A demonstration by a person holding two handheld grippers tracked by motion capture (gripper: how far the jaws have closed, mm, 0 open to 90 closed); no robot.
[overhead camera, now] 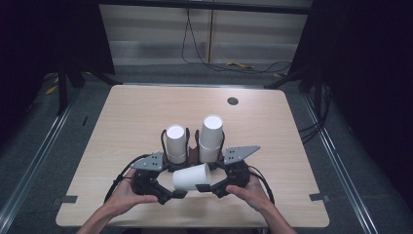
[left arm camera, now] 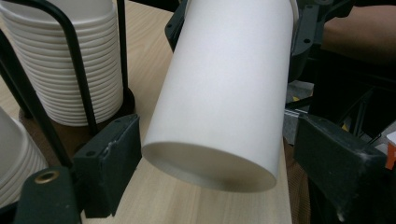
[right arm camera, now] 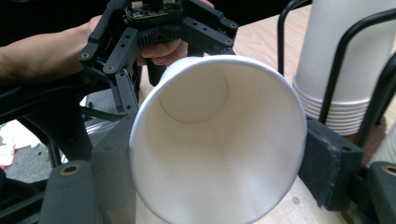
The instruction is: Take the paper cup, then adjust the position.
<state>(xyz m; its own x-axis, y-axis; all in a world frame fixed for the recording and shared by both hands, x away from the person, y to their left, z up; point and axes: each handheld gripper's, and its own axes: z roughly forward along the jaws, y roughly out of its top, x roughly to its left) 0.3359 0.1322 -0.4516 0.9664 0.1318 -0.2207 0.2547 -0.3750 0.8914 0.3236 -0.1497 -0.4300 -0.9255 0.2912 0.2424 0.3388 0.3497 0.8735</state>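
A single white paper cup point(overhead camera: 191, 177) lies on its side above the near part of the light wooden table point(overhead camera: 122, 122), held between the 2 grippers, its open mouth toward the person's right and its closed base toward the left. The right gripper point(overhead camera: 210, 187) has its black jaws closed on the cup's rim, which bulges out of round under the pads point(right arm camera: 327, 163). The left gripper point(overhead camera: 176, 193) has its jaws spread wide at the cup's base, a gap visible on each side of the base in the left gripper view. Just behind the cup stands a black wire rack point(overhead camera: 193, 146) with 2 stacks of white paper cups point(overhead camera: 211, 136), close to both grippers. The table's far half and both side margins lie bare; the near edge sits directly under the person's wrists.
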